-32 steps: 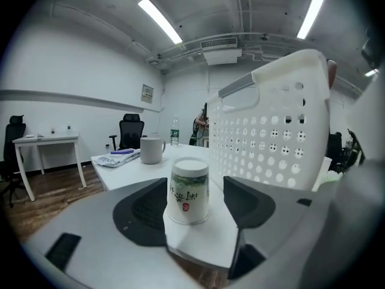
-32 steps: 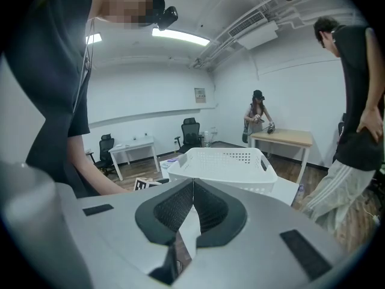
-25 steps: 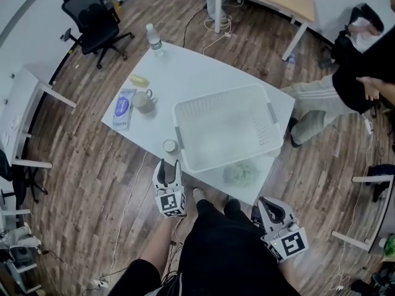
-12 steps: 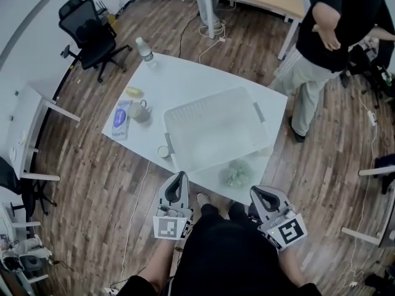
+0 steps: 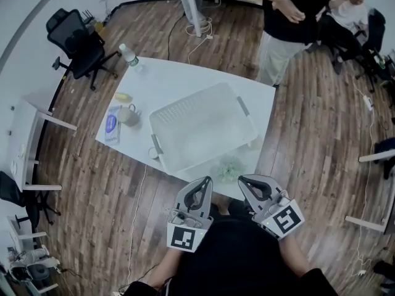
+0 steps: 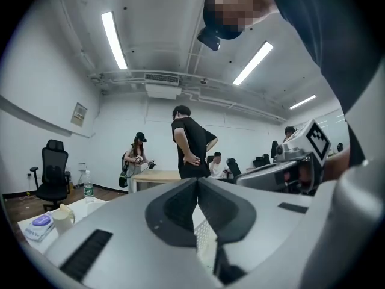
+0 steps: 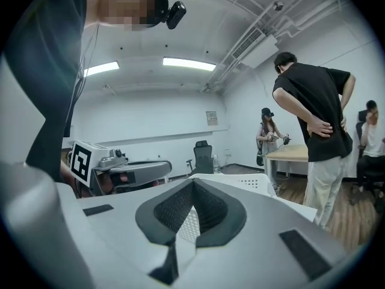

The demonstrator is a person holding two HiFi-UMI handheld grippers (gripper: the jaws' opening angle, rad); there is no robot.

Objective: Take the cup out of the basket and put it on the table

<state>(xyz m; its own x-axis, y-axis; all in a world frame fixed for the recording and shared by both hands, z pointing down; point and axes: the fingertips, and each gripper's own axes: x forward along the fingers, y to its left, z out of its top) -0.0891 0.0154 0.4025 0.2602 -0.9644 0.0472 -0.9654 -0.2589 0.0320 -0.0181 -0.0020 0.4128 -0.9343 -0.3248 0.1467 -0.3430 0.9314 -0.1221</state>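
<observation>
The white slatted basket (image 5: pixel 200 125) sits mid-table, and I see nothing inside it. A grey mug (image 5: pixel 128 115) stands on the table to its left. A small white cup (image 5: pixel 152 153) stands by the basket's near-left corner. My left gripper (image 5: pixel 202 184) is shut and empty, held off the table's near edge. My right gripper (image 5: pixel 246 182) is beside it, also shut and empty. In the left gripper view the closed jaws (image 6: pixel 197 182) point across the table, with the mug (image 6: pixel 65 214) at the left. In the right gripper view the jaws (image 7: pixel 192 182) meet in front of the basket (image 7: pixel 255 186).
A green crumpled thing (image 5: pixel 229 167) lies at the table's near edge. A blue packet (image 5: pixel 112 123), a yellow item (image 5: pixel 123 97) and a water bottle (image 5: pixel 128 55) are at the left. A person (image 5: pixel 290 17) stands beyond the far edge. An office chair (image 5: pixel 74 42) is far left.
The left gripper was open near the small cup and has shut and pulled back beside the right one. Both now sit higher and closer together. The person behind the table walked left.
</observation>
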